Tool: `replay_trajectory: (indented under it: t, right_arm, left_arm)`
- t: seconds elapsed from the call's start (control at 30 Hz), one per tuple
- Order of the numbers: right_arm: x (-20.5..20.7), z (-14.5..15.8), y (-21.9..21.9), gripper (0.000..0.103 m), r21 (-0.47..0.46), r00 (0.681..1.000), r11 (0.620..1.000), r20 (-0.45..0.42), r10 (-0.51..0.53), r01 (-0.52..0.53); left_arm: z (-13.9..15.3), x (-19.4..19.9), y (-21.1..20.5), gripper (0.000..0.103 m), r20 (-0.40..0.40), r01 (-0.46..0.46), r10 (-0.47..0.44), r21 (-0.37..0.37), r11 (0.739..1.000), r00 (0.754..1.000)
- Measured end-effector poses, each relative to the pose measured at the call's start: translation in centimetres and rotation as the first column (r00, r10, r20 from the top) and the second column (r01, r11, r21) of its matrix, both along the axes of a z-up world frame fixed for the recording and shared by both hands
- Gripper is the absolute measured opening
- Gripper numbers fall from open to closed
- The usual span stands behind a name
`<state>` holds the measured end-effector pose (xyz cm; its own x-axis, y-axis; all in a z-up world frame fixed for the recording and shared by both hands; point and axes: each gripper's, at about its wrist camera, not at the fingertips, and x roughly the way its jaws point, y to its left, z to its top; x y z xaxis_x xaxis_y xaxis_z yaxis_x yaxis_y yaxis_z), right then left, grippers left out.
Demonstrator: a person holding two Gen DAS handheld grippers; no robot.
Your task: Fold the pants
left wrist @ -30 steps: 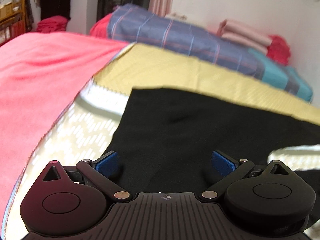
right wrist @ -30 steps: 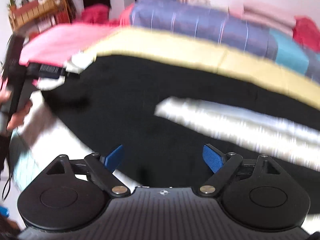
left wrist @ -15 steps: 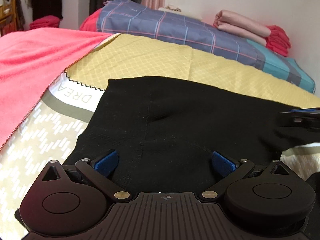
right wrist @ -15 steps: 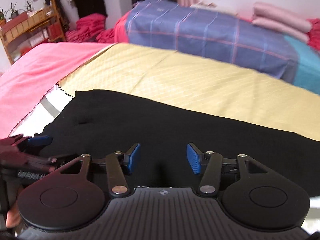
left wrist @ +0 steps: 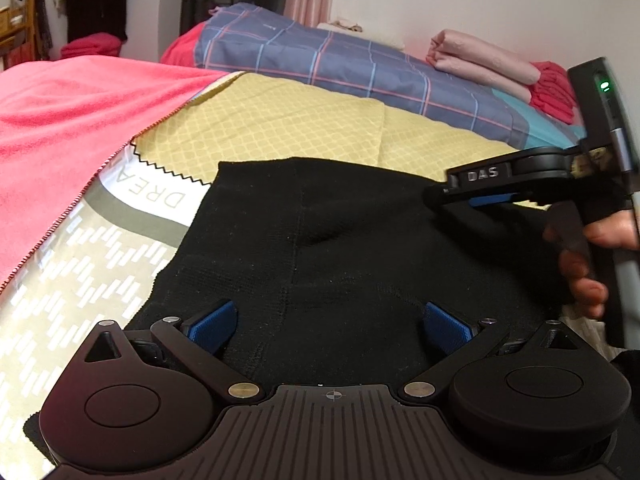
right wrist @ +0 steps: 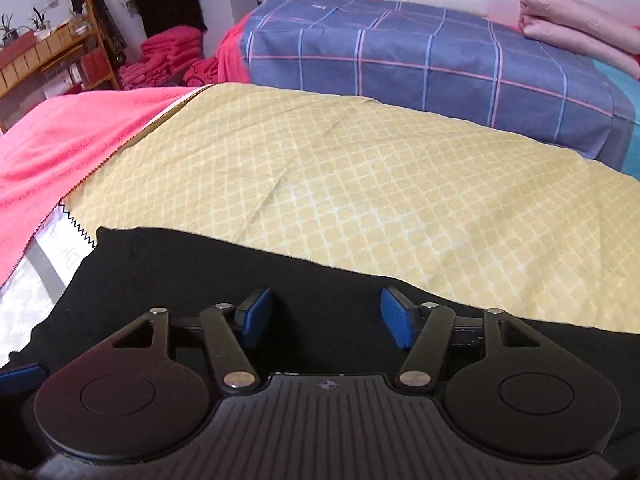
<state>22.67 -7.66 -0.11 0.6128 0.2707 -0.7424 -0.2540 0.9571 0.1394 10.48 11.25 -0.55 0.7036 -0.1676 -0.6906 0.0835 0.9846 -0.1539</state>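
Across the bed in front of me lie the black pants (left wrist: 344, 248), spread flat with their far edge running along a yellow patterned sheet (right wrist: 360, 184) and their near-left corner over a white and grey printed cover (left wrist: 80, 280) (I can read part of a word, "DREA", on it). A seam runs down the middle of the cloth, with a small pucker beside it. My left gripper (left wrist: 332, 324) hovers low over the near part of the pants, its blue pads (left wrist: 212, 322) spread wide with only flat fabric showing between them; I can't see them pinching anything. My right gripper (right wrist: 326, 314) sits over the far edge of the pants, right where black cloth meets the yellow sheet; its jaws are partly apart and opening a little, with cloth below the gap but nothing clamped that I can make out. From the left wrist camera I see that same right gripper from the side, reaching in over the right part of the pants, with a hand (left wrist: 592, 264) wrapped around its handle and a green light on the body above. Further out, a pink blanket (left wrist: 72, 120) covers the left side of the bed, a blue plaid quilt (right wrist: 420, 60) lies behind the yellow sheet, and folded pink bedding (right wrist: 576, 36) is stacked at the right by the wall, with a wooden shelf (right wrist: 52, 56) off to the far left
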Motion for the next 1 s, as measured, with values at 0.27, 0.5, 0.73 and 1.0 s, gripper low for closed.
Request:
replay_trajectory:
  t: [0.27,0.5,0.73,1.0]
  right_arm:
    - [-2.8,-1.2,-0.1,0.081,-0.012,0.997,0.997,0.004,0.075,-0.075]
    - [-4.8,3.4,-9.3,0.087,0.015,0.970,0.970,0.028,-0.241,0.241]
    - [-7.0,0.0,-24.0,0.084,0.058,0.871,0.870,-0.080,-0.485,0.490]
    - [-12.6,1.2,-34.7,0.074,0.313,0.704,0.648,-0.111,-0.701,0.695]
  left_arm:
    - [-0.1,0.1,-0.2,0.103,0.001,-0.001,0.001,0.013,1.000,1.000]
    - [-0.1,0.1,-0.3,0.103,0.003,-0.001,0.001,0.018,1.000,1.000]
    - [-0.3,0.2,-0.6,0.103,0.004,-0.005,0.005,0.038,0.999,1.000]
    - [-0.3,0.4,-1.6,0.103,-0.004,-0.014,0.015,0.090,0.996,1.000]
